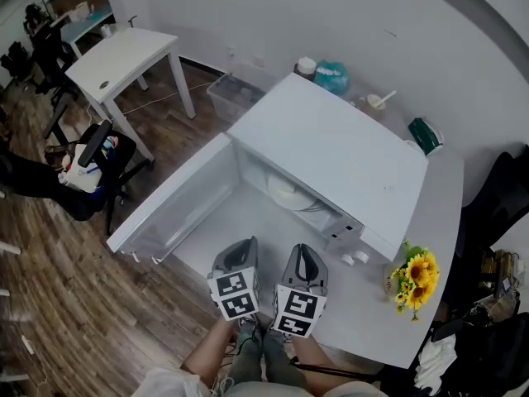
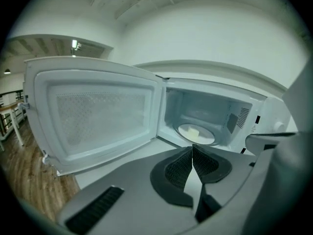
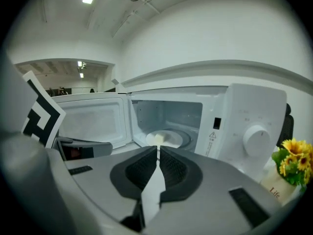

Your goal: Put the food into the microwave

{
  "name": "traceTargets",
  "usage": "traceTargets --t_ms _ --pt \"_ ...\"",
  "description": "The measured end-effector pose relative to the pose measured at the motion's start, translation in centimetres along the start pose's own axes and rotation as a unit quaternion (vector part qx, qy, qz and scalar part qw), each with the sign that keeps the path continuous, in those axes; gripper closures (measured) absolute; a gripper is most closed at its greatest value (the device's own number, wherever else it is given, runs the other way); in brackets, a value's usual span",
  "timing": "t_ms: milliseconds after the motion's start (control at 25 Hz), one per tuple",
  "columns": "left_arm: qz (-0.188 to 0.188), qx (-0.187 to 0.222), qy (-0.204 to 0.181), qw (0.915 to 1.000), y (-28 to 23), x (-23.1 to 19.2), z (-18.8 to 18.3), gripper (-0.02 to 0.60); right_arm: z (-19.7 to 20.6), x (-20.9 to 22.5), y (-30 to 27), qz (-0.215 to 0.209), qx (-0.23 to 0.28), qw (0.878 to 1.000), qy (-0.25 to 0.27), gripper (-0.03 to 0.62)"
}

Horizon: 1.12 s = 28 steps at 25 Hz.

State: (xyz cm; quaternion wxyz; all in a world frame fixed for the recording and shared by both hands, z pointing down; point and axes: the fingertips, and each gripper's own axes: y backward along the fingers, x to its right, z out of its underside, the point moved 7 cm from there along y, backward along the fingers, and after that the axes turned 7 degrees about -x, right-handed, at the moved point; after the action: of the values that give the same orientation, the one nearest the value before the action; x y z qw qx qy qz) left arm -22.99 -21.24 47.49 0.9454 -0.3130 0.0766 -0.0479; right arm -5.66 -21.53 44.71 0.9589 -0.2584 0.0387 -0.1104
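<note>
My left gripper [image 2: 192,148] and right gripper [image 3: 158,150] are pale grey, with black pads [image 3: 142,169] in a fine grid texture. Each cube [image 1: 234,294] bears black-and-white square markers. The microwave [image 1: 331,151] is white inside and out; its door [image 2: 98,114] has a window of tiny dots. The food [image 3: 157,139] is pale yellow on a white plate [image 3: 173,140]. The table [image 1: 438,222] is white. At its right edge, the sunflowers [image 1: 416,273] are yellow with dark centres and green leaves. At its far edge sits a teal bag [image 1: 331,77]. The floor [image 1: 66,304] is brown wood planks.
</note>
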Motion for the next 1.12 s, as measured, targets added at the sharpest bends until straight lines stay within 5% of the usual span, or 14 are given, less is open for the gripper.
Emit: traceTargets --t_ms 400,720,1120 --pt "0.001 0.023 -0.024 0.9994 8.9 3.3 -0.3 0.169 0.4 2.4 7.8 -0.047 0.016 0.999 0.006 0.565" --pt "0.016 0.045 -0.060 0.9971 13.7 5.5 -0.4 0.169 -1.9 2.6 13.6 -0.111 0.082 0.990 -0.025 0.565" --pt "0.042 0.054 -0.032 0.9971 16.1 7.1 -0.9 0.169 -2.2 4.6 15.3 -0.101 0.094 0.990 -0.010 0.565"
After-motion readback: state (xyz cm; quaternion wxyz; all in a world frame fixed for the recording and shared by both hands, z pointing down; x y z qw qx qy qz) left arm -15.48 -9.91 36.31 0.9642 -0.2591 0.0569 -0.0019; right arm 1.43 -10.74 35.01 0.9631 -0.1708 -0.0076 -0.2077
